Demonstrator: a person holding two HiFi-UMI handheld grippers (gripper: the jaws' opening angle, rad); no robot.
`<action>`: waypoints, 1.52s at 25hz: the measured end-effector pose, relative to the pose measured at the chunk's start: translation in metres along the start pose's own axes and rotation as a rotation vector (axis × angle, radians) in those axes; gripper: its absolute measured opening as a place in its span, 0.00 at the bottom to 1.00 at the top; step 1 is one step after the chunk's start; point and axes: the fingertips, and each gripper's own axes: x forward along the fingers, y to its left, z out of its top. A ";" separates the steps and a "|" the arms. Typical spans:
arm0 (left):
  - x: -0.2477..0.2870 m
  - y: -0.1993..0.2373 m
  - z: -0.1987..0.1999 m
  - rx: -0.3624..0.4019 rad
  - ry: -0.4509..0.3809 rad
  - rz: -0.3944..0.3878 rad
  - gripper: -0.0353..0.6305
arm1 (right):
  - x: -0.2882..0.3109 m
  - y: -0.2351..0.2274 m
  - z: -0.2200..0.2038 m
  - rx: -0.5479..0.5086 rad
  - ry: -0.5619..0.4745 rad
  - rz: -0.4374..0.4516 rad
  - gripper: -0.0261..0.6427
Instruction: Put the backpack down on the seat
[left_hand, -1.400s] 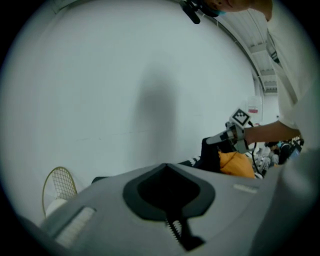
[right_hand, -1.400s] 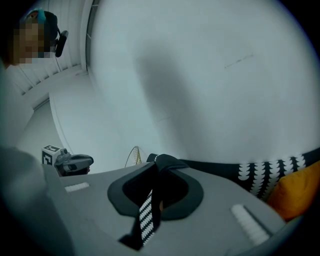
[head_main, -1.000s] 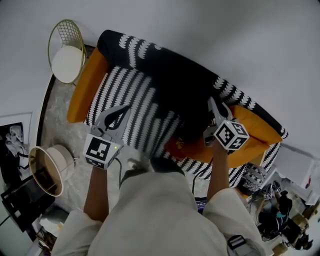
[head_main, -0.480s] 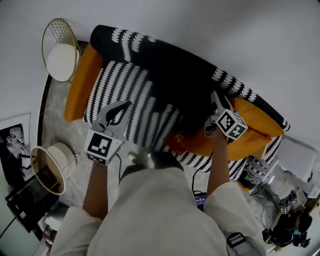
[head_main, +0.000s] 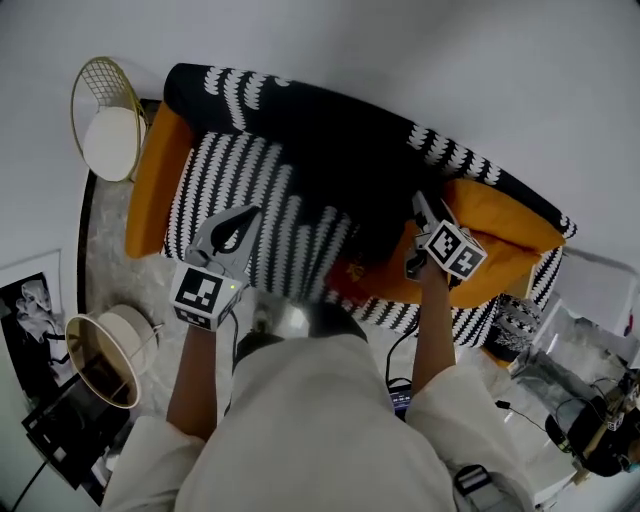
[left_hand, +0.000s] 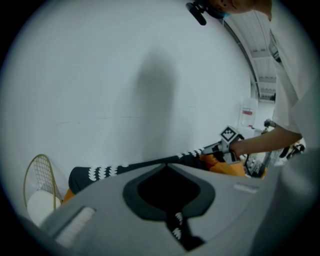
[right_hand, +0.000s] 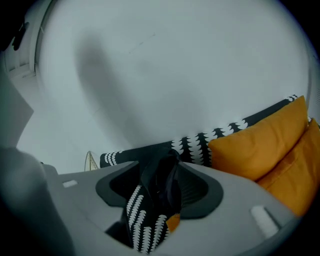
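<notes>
Black backpack (head_main: 352, 190) down on the sofa (head_main: 235, 185) seat, slumped against the sofa's back. Right gripper (head_main: 418, 208) by the sofa's orange cushion (head_main: 500, 225), jaws just opened wide, backpack fabric between them, unpinched. Left gripper (head_main: 252, 212) over the sofa's striped seat, jaws together, empty.

White wall (head_main: 400, 60), marble floor (head_main: 120, 270), wire table (head_main: 105, 130)

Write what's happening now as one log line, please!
backpack: on sofa seat | right gripper: jaws just opening, backpack between them | left gripper: shut, empty
</notes>
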 end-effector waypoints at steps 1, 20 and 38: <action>-0.001 -0.003 0.002 0.008 -0.004 -0.008 0.06 | -0.008 -0.001 -0.002 0.005 -0.007 -0.006 0.38; -0.112 -0.032 -0.010 0.028 -0.099 -0.077 0.06 | -0.159 0.095 -0.016 0.083 -0.237 0.076 0.30; -0.246 -0.084 -0.032 0.098 -0.209 -0.175 0.06 | -0.305 0.275 -0.140 -0.409 -0.198 0.173 0.22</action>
